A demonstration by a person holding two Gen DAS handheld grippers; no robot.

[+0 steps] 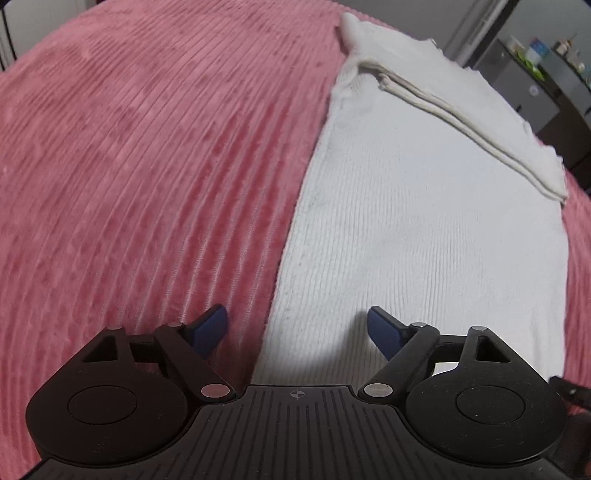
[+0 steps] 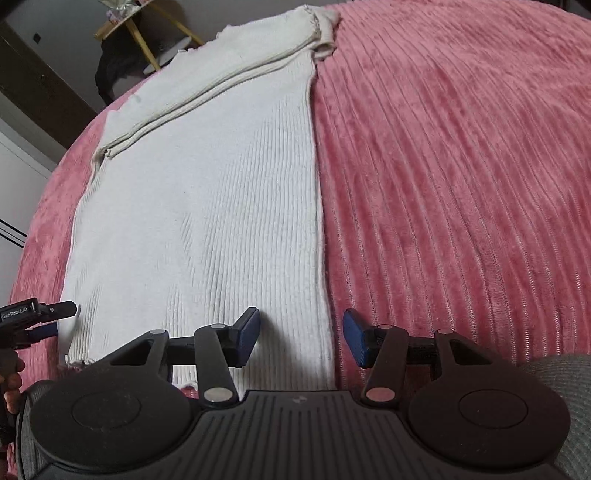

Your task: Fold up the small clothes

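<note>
A white ribbed knit garment [image 1: 424,221] [image 2: 203,203] lies flat on a pink ribbed blanket [image 1: 147,166] [image 2: 461,184]. Its sleeves [image 1: 461,110] [image 2: 207,92] are folded across the far part of the body. My left gripper [image 1: 295,317] is open just above the garment's left edge near the hem, one blue pad over the blanket and one over the knit. My right gripper [image 2: 301,319] is open and straddles the right edge near the hem. Neither holds any cloth. The left gripper [image 2: 55,319] also shows at the garment's other near corner in the right wrist view.
Beyond the bed, a dark shelf with small items [image 1: 539,59] stands on one side. A yellow-legged stand [image 2: 140,33] stands on the other. A person's hand [image 2: 11,384] and grey clothing [image 2: 561,373] sit at the near edges. Pink blanket stretches wide on both sides.
</note>
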